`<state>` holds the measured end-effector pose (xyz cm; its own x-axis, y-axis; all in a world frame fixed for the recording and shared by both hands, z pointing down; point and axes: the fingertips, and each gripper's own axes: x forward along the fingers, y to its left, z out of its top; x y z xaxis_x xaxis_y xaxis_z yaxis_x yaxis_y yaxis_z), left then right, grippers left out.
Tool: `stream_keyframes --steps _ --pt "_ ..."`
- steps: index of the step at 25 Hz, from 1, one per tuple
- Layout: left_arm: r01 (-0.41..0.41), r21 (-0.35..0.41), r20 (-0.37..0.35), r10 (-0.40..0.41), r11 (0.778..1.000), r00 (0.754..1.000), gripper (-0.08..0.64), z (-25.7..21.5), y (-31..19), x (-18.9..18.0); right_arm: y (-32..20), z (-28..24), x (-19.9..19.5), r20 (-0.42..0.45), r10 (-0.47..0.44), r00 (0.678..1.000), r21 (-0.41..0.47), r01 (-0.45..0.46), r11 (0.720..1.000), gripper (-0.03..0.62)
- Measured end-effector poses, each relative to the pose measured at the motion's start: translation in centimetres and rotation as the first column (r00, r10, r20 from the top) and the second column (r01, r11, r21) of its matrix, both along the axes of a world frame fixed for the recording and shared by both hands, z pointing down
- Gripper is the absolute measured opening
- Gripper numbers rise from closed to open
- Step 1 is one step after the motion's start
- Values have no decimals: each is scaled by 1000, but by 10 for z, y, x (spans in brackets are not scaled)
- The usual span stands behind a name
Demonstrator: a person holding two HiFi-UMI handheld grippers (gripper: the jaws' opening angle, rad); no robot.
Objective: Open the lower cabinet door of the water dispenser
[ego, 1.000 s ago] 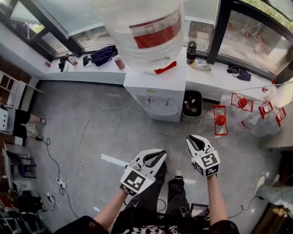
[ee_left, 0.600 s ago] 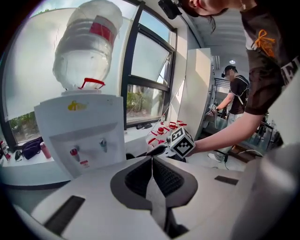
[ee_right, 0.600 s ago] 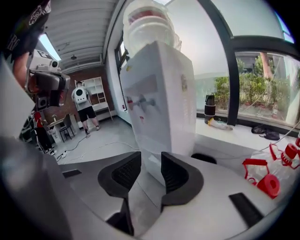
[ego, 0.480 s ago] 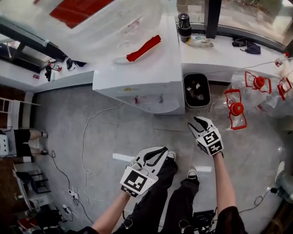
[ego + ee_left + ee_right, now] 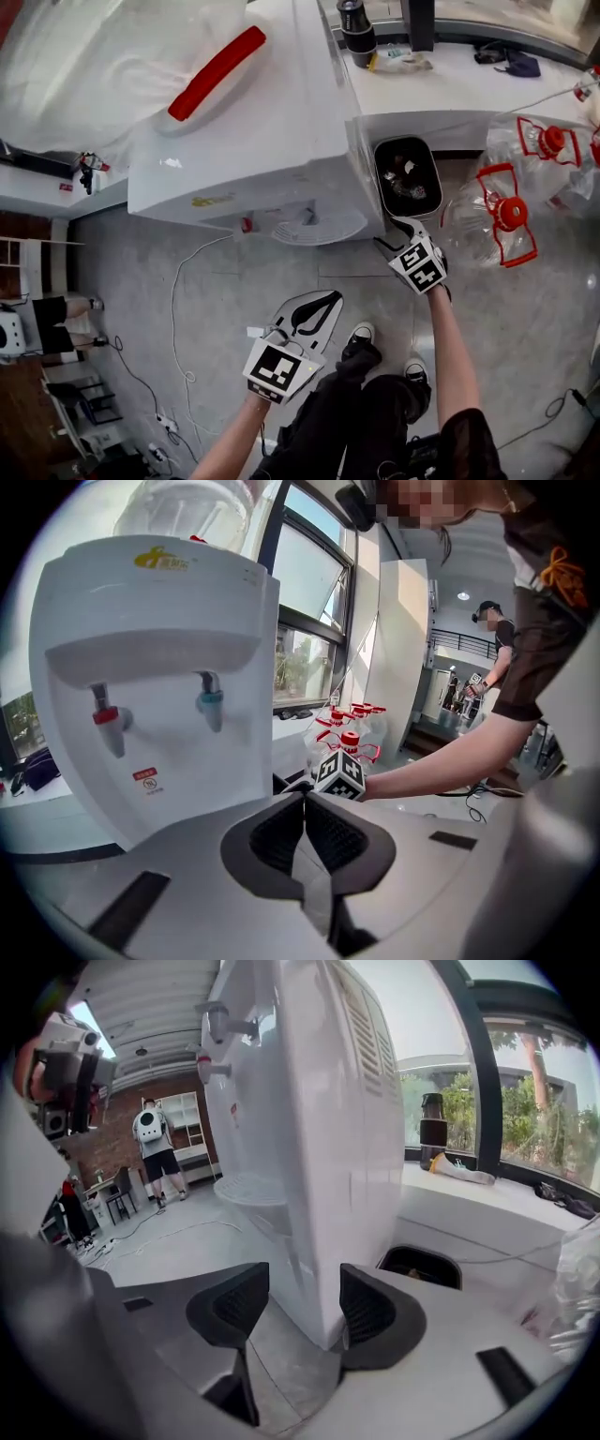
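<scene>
The white water dispenser (image 5: pixel 262 150) fills the top of the head view; its overhanging top hides the lower cabinet door there. In the left gripper view the dispenser (image 5: pixel 159 658) faces me with a red tap (image 5: pixel 108 722) and a blue tap (image 5: pixel 211 700). My right gripper (image 5: pixel 394 234) is at the dispenser's right front corner. Its jaws are opening, and the corner edge of the dispenser (image 5: pixel 323 1176) stands between them with the pads off it. My left gripper (image 5: pixel 328 302) hangs shut and empty over the floor, short of the dispenser; its pads (image 5: pixel 328 832) meet.
A black bin (image 5: pixel 406 176) with rubbish stands right of the dispenser. Clear water bottles with red caps (image 5: pixel 506 211) lie further right. A red strip (image 5: pixel 216 70) lies on the dispenser's top. Cables (image 5: pixel 178 309) trail across the grey floor at left. A person (image 5: pixel 150 1143) stands far off.
Both grippers have come down and closer to the dispenser. The right one has reached its right front corner and its jaws have spread. The left stays shut.
</scene>
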<state>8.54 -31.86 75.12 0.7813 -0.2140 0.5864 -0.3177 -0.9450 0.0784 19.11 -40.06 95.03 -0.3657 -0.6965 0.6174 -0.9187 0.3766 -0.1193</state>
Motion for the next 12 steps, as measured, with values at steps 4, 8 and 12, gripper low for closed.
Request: stream_keyframes --steps 4,8,12 --pt "16 -7 0 -16 1000 1000 20 15 -7 -3 -15 23 -1 -58 -49 997 -12 48 999 250" --pt "25 -16 10 -25 1000 1000 20 27 -8 -12 -29 34 -2 -95 -92 991 -13 92 996 259" --pt "47 -24 17 -47 999 999 20 36 -9 -24 -35 36 -7 -100 -91 991 -19 90 996 253"
